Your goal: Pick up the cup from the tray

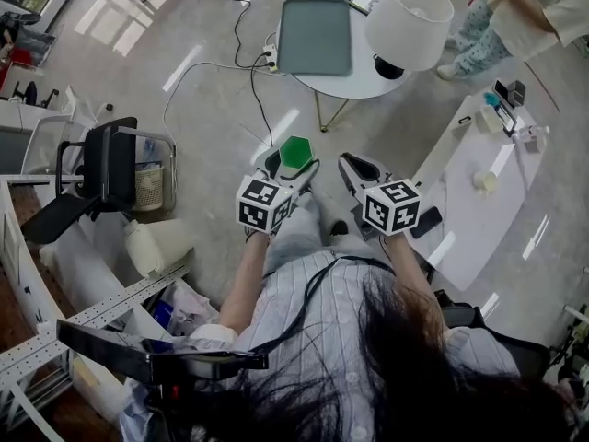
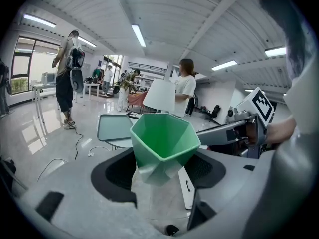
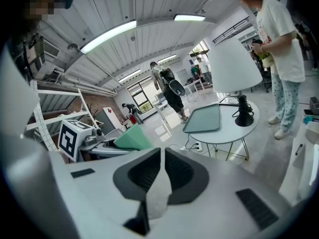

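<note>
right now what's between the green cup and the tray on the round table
Head view: between the cup and the tray lie bare floor, a thin black cable and the round table's near rim.

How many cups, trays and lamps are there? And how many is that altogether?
Green faceted plastic cup: 1
Grey-green rectangular tray: 1
Table lamp with white shade: 1
Total: 3

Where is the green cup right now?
The green cup is held in the left gripper, just left of the right gripper, well short of the tray.
</note>
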Motion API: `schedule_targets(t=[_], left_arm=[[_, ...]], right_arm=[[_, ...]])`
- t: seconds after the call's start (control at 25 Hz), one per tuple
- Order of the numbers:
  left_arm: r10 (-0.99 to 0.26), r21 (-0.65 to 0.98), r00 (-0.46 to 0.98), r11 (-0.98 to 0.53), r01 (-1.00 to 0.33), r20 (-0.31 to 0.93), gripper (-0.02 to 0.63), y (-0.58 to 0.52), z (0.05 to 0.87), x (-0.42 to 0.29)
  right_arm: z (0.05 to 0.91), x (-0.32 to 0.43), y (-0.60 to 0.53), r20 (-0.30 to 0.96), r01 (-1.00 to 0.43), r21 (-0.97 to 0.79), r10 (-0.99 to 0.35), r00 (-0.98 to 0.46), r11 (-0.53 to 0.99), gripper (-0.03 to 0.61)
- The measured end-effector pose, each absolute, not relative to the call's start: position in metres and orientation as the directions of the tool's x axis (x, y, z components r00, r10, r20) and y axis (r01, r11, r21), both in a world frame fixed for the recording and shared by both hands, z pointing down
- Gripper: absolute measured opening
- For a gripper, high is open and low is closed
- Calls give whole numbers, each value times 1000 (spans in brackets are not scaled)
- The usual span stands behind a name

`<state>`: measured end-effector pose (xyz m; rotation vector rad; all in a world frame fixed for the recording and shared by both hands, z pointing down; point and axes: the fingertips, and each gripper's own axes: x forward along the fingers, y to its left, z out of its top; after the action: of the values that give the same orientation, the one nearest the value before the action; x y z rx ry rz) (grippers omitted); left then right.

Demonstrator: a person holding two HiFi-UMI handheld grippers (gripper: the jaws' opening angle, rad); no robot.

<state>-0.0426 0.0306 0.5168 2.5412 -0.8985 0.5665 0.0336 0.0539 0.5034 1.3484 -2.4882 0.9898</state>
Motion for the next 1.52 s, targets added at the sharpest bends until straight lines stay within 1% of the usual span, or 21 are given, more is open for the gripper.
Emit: schedule_targets(t=[0.24, 0.76, 1.52], left_arm=[[-510, 207, 710, -722, -660, 485, 310, 75, 515, -26], [-537, 189, 687, -704, -685, 490, 310, 149, 516, -29], [-550, 176, 682, -702, -690, 483, 310, 184, 516, -34]], right_arm=[[502, 51, 95, 399, -785, -477, -699, -593, 394, 49], [503, 51, 171, 385, -766, -476, -681, -623, 431, 49], [501, 41, 208, 384, -754, -442, -657, -648, 486, 48]])
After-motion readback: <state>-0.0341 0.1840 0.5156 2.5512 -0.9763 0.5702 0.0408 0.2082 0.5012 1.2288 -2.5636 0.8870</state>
